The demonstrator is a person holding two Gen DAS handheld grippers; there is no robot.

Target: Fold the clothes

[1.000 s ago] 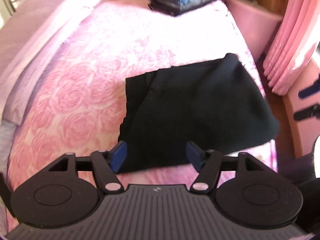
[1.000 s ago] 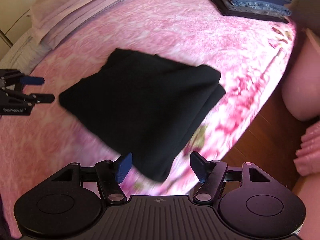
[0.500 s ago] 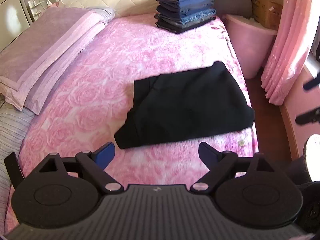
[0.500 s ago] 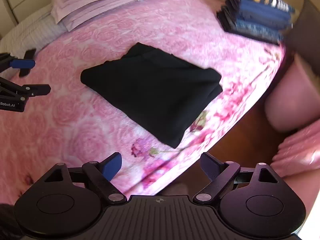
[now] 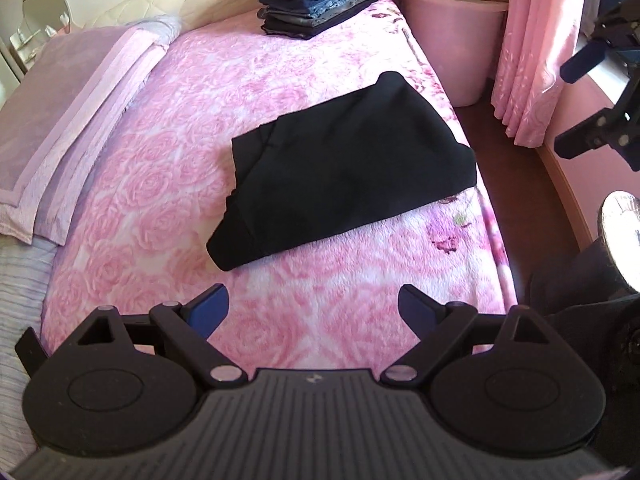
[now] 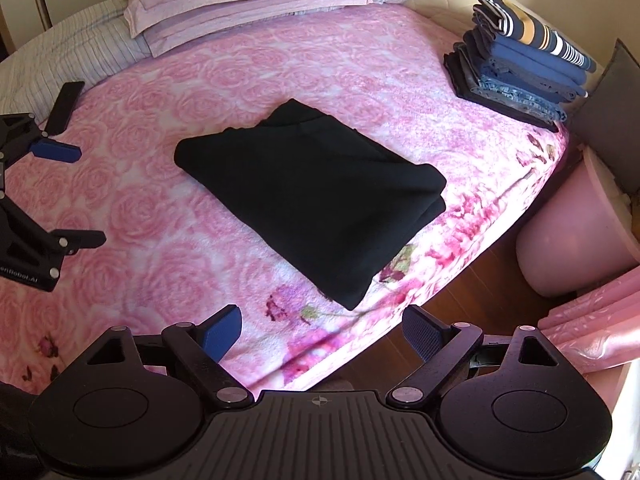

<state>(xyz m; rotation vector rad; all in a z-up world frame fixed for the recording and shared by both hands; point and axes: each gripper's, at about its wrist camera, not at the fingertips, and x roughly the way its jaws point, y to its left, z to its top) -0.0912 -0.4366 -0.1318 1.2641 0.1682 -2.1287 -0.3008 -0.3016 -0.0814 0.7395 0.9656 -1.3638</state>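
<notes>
Your left gripper [image 5: 312,307] hangs over the pink rose blanket [image 5: 168,184] with its jaws spread wide and nothing between them. The folded black garment [image 5: 344,176] lies flat on the blanket ahead of those jaws, clear of both fingertips. Your right gripper [image 6: 320,325] is also wide apart and empty, above the bed's edge; the garment [image 6: 316,200] lies ahead of it, its near corner pointing into the gap without touching either finger. A stack of folded clothes [image 6: 520,68] sits well apart, at the far corner.
</notes>
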